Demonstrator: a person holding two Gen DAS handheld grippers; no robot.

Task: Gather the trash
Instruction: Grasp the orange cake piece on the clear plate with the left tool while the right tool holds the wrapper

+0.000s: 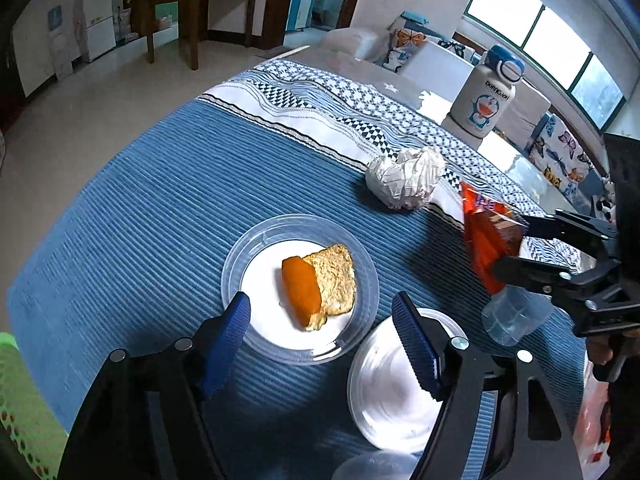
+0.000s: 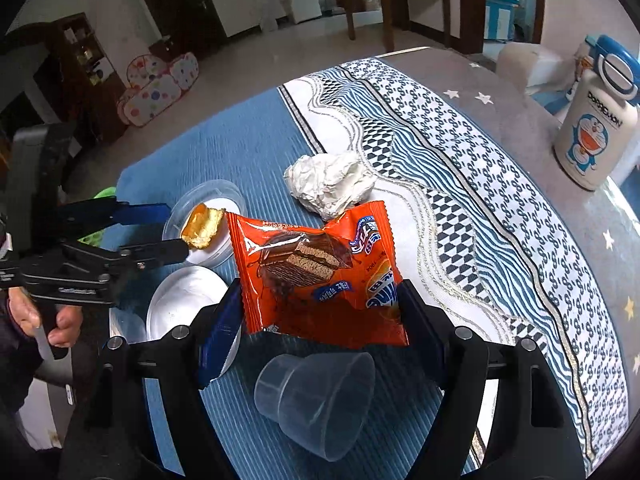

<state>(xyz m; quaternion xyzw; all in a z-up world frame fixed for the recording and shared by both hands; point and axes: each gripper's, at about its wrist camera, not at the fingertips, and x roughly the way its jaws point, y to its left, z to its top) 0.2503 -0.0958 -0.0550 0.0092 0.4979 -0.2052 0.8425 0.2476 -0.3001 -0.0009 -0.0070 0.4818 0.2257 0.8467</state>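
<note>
Right wrist only: person's hand.

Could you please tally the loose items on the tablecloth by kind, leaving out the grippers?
Clear round lids: 2
Clear cups: 1
Orange snack wrappers: 1
Crumpled paper balls: 1
Peel pieces: 1
Doraemon bottles: 1
Total: 7

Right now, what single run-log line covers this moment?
right gripper: shut on orange snack wrapper, lifted | left gripper: open over clear dish with orange peel | crumpled paper: on cloth

Glossy foil wrapper, ribbed cloth mat (matt), clear plastic dish.
</note>
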